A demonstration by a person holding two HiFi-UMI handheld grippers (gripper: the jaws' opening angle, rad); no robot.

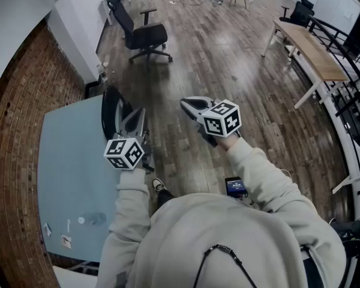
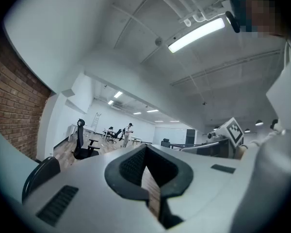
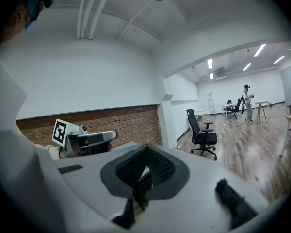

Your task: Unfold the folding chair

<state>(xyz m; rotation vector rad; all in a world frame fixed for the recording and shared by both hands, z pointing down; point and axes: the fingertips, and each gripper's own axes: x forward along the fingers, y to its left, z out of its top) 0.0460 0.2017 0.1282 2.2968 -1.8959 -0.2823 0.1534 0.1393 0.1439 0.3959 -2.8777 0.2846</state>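
Note:
The folding chair (image 1: 111,110) is a flat black shape that stands folded against the far edge of the blue-grey table (image 1: 72,167). Its curved black edge (image 2: 39,176) shows at the lower left of the left gripper view. My left gripper (image 1: 134,117) is held level just right of the chair, apart from it, jaws shut with nothing between them (image 2: 146,152). My right gripper (image 1: 187,103) hovers further right over the wooden floor, also shut and holding nothing (image 3: 145,152). Each gripper sees the other: the right one (image 2: 218,136), the left one (image 3: 89,140).
A black office chair (image 1: 141,36) stands on the wooden floor ahead. A brick wall (image 1: 15,137) runs along the left. A long wooden table (image 1: 315,53) and a black railing (image 1: 351,77) are at the right. A person (image 3: 247,101) stands far off.

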